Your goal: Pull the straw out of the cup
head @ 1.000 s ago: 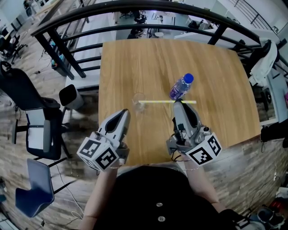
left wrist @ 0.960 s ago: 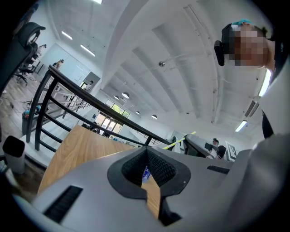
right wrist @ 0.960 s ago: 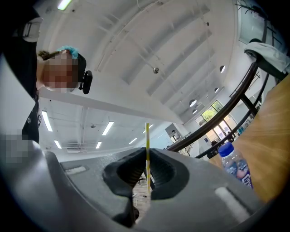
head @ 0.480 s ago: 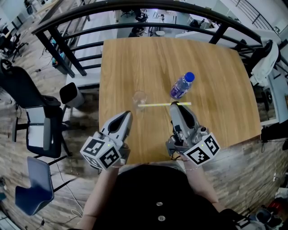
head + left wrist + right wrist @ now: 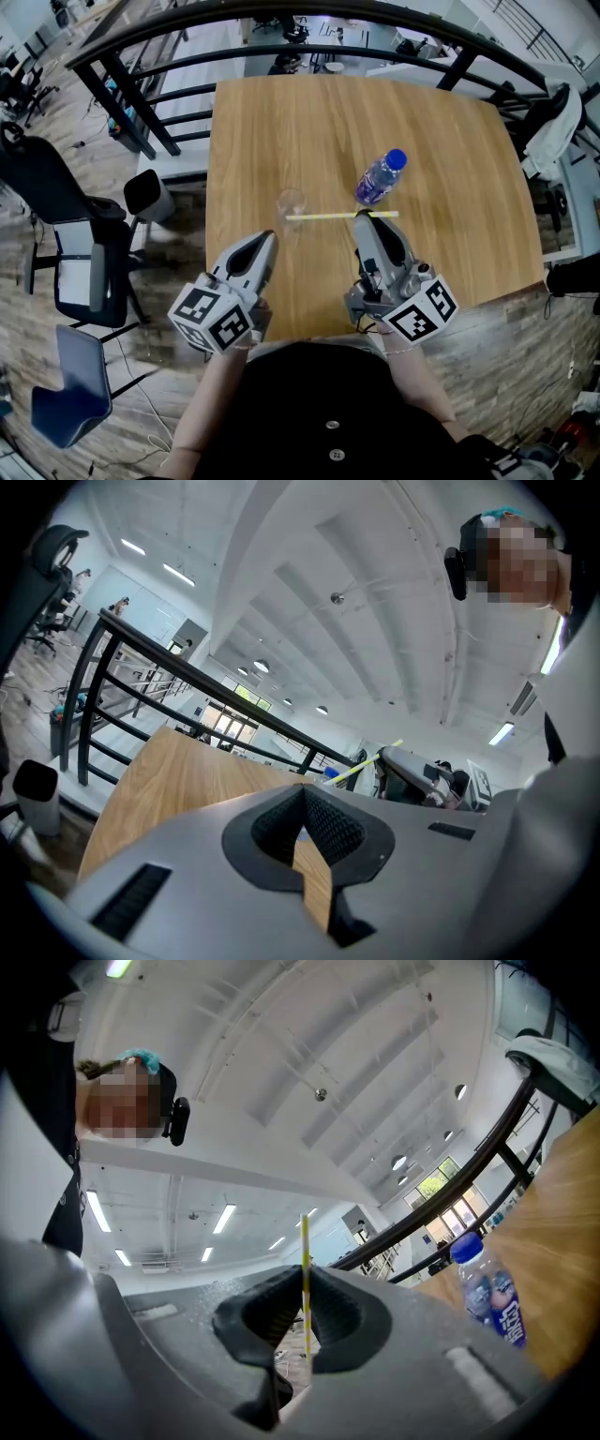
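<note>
On the wooden table (image 5: 281,122) stands a clear cup (image 5: 291,201), with nothing else visible inside it. The yellow straw (image 5: 323,217) lies level in the air above the table. Its left end is at the near edge of the cup, and it is not possible to tell whether the tip is still inside the rim. The right gripper (image 5: 364,217) grips the straw towards its other end, its fingers (image 5: 267,1314) closed tight on it so the straw runs straight up between them in the right gripper view. Just beyond it is a plastic bottle (image 5: 378,180) with a blue cap on; its contents are not clear. The left gripper (image 5: 262,240) hangs near the cup without touching it, its fingers (image 5: 336,823) closed together and empty.
</note>
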### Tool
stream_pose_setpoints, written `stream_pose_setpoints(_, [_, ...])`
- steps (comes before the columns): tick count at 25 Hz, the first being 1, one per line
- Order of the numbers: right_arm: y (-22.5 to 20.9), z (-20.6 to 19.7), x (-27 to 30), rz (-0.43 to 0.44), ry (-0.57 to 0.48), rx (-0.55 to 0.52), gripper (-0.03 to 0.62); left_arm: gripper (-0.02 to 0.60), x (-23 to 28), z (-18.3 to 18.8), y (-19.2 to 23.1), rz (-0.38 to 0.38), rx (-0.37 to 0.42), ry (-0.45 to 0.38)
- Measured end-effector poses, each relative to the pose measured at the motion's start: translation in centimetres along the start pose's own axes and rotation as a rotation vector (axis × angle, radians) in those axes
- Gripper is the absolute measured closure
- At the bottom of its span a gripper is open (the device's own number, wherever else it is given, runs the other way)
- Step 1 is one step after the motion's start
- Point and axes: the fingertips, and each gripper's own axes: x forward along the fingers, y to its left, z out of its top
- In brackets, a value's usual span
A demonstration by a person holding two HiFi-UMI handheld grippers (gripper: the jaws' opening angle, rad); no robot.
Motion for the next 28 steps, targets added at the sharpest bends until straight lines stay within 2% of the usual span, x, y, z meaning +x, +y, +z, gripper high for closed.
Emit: stream_pose_setpoints(28, [0.07, -0.29, 0.28, 0.011, 0.006, 0.013, 0.572, 0.566, -0.07, -0.19, 0.75, 0.022, -0.035, 0.001])
